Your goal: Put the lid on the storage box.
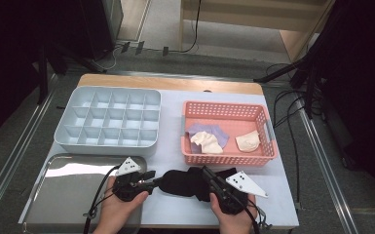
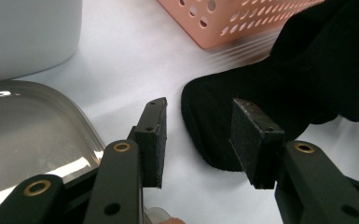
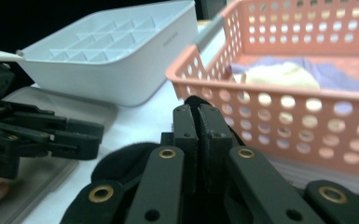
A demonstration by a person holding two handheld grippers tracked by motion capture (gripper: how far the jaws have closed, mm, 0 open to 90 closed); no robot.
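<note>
A black sock (image 1: pixel 185 183) lies on the white table near the front edge, between my two grippers. My right gripper (image 1: pixel 205 170) is shut on its right part; in the right gripper view the jaws of this gripper (image 3: pixel 198 112) stand pressed together with the sock's (image 3: pixel 121 163) black fabric pinched between them. My left gripper (image 1: pixel 152 179) points right at the sock's rounded left end. In the left gripper view its jaws (image 2: pixel 198 135) stand open, with the tip of the sock (image 2: pixel 261 79) reaching in by the right pad and a gap at the left pad.
A pink basket (image 1: pixel 229 158) behind the sock holds a purple cloth (image 1: pixel 209 130) and two cream pieces (image 1: pixel 207 142). A pale grey compartment box (image 1: pixel 108 119) stands at the back left. A metal tray (image 1: pixel 68 195) lies under my left hand.
</note>
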